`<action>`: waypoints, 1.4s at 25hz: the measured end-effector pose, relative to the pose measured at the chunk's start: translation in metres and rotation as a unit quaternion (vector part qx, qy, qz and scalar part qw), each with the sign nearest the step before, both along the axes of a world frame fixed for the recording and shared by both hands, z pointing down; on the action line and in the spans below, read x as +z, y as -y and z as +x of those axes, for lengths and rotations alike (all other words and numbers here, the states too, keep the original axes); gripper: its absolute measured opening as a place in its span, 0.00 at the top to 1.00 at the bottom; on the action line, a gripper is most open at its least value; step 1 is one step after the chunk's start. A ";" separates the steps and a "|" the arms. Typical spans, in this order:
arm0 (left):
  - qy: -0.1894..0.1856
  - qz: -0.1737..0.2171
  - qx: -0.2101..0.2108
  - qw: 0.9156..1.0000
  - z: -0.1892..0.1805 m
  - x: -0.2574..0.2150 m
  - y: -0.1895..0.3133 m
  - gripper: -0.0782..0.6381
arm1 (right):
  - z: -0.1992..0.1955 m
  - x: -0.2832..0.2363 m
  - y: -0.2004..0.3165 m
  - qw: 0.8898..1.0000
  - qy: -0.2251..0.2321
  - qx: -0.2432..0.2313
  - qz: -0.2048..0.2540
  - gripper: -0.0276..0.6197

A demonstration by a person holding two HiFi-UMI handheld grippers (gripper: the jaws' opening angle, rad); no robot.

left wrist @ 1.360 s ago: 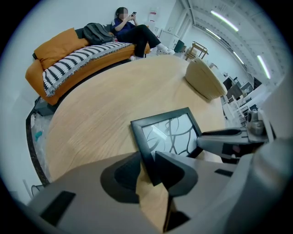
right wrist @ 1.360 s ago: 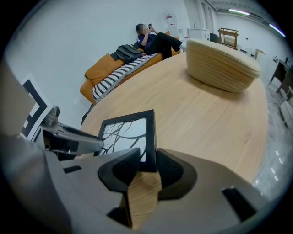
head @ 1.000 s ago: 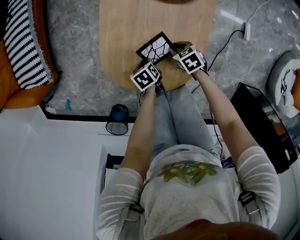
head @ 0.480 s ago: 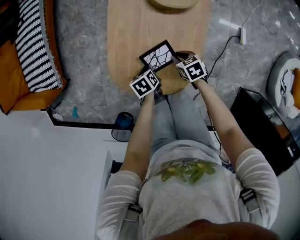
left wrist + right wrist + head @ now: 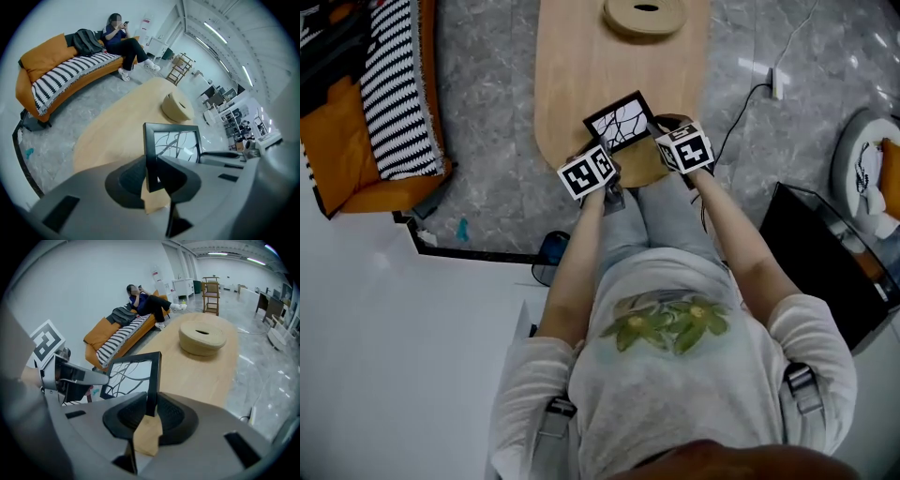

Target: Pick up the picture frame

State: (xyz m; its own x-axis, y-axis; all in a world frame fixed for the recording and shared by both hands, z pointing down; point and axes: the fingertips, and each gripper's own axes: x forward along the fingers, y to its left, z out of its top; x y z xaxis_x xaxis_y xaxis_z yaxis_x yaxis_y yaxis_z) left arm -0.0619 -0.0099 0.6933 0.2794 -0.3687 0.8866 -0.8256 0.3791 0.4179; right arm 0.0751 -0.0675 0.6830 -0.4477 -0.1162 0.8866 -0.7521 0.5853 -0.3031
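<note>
Hand-held gripper left point(image 5: 151, 169) — clamps black picture frame point(image 5: 176, 143) | hand-held gripper right point(image 5: 151, 408) — clamps opposite edge

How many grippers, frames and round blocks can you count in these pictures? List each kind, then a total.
Grippers: 2, left gripper and right gripper, whose jaws have just been closing on the frame
Frame: 1
Round block: 1
Total: 4
</note>
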 end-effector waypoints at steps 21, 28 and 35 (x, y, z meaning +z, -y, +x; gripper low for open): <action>-0.050 0.045 0.031 0.997 -0.013 -0.098 -0.019 0.78 | -0.014 -0.099 -0.021 1.000 0.004 0.015 0.024 0.84; -0.055 0.054 0.038 0.996 -0.013 -0.116 -0.028 0.78 | -0.013 -0.119 -0.031 0.999 0.003 0.008 0.039 0.84; -0.059 0.067 0.034 0.995 -0.012 -0.131 -0.034 0.78 | -0.012 -0.138 -0.036 0.998 0.009 0.013 0.056 0.84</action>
